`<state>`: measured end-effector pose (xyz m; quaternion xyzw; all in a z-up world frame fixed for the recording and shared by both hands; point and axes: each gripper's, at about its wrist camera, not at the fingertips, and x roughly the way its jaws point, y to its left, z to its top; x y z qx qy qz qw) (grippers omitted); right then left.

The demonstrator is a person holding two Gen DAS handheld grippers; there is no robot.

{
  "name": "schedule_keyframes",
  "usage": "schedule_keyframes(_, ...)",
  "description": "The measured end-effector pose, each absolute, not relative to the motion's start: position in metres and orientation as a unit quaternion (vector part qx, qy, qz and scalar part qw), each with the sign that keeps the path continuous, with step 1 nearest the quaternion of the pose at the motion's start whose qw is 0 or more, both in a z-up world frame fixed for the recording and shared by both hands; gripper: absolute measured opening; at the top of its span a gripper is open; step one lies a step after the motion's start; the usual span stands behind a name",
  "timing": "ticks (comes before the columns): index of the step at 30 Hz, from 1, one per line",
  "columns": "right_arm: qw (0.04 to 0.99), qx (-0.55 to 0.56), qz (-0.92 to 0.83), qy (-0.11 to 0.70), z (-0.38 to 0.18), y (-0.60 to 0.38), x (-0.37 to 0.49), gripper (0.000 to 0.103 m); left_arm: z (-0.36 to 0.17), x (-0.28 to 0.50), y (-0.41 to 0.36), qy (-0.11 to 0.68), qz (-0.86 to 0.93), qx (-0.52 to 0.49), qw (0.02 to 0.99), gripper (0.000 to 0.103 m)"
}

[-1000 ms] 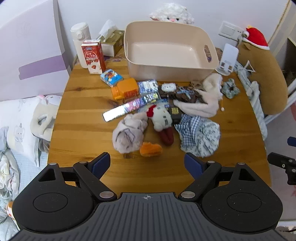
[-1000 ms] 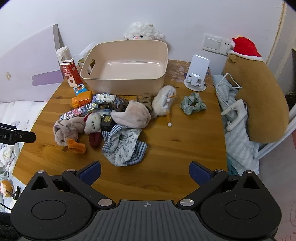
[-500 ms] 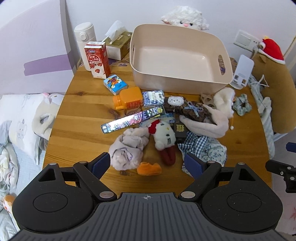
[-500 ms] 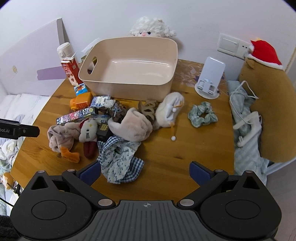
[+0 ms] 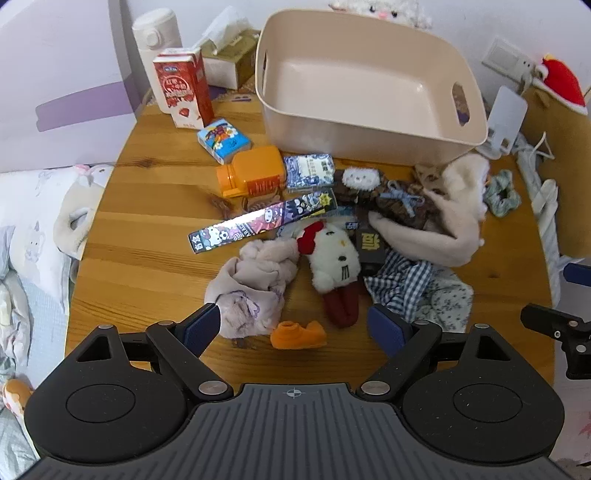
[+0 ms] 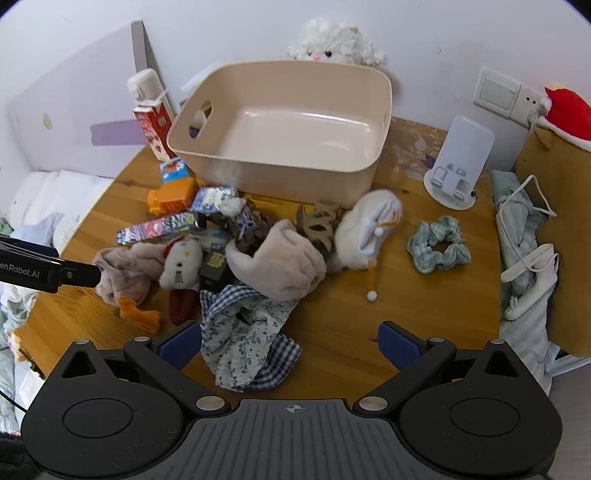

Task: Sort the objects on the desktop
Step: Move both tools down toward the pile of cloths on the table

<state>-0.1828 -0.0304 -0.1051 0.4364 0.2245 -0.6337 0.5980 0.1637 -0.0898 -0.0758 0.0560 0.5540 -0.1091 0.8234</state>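
At the far left of the table (image 5: 155, 206) a carton (image 5: 183, 88) and a flask (image 5: 157, 35) stand upright against the wall, I'd guess parked clear of the mess. My left gripper (image 5: 295, 326) hangs over the near edge of the pile with its fingers spread wide and nothing between them; a crumpled pink cloth (image 5: 255, 284) lies just ahead of its left finger and an orange sock (image 5: 297, 334) sits between the two fingers, so I read that as lining up a first pick. The cat plush (image 5: 332, 258) lies mid-pile, touching the cloth. Behind it the bin (image 5: 369, 136) is empty and open toward me, the likely drop place. My right gripper (image 6: 290, 341) is also spread and empty, over the checked cloth (image 6: 247, 343). Off right, a scrunchie (image 6: 437, 245) lies apart from the heap.
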Motion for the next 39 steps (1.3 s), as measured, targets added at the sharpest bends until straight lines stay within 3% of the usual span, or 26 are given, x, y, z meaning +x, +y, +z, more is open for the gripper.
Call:
schedule_keyframes(7,0.593,0.472,-0.617,0.213,-0.126,-0.045,-0.179,0.103,-0.097,0.183,-0.09,0.56,-0.143,0.083,0.812,0.088)
schedule_keyframes(20,0.566,0.497,-0.606,0.257,-0.163,-0.083,-0.155,0.103,-0.14,0.221,-0.086,0.584,-0.177,0.121,0.783,0.088)
schedule_keyframes(27,0.564,0.459,-0.612,0.31,-0.179,-0.098,-0.137,0.103,-0.159,0.239,-0.083,0.586,-0.195,0.161,0.77,0.088)
schedule_keyframes(36,0.538,0.484,-0.615,0.313,-0.202,-0.109,-0.139,0.103,-0.184,0.247,-0.083,0.596,-0.231,0.198,0.743,0.088)
schedule_keyframes(39,0.531,0.491,-0.615,0.314,-0.21,-0.111,-0.14,0.102,-0.191,0.247,-0.085,0.599,-0.244,0.21,0.733,0.084)
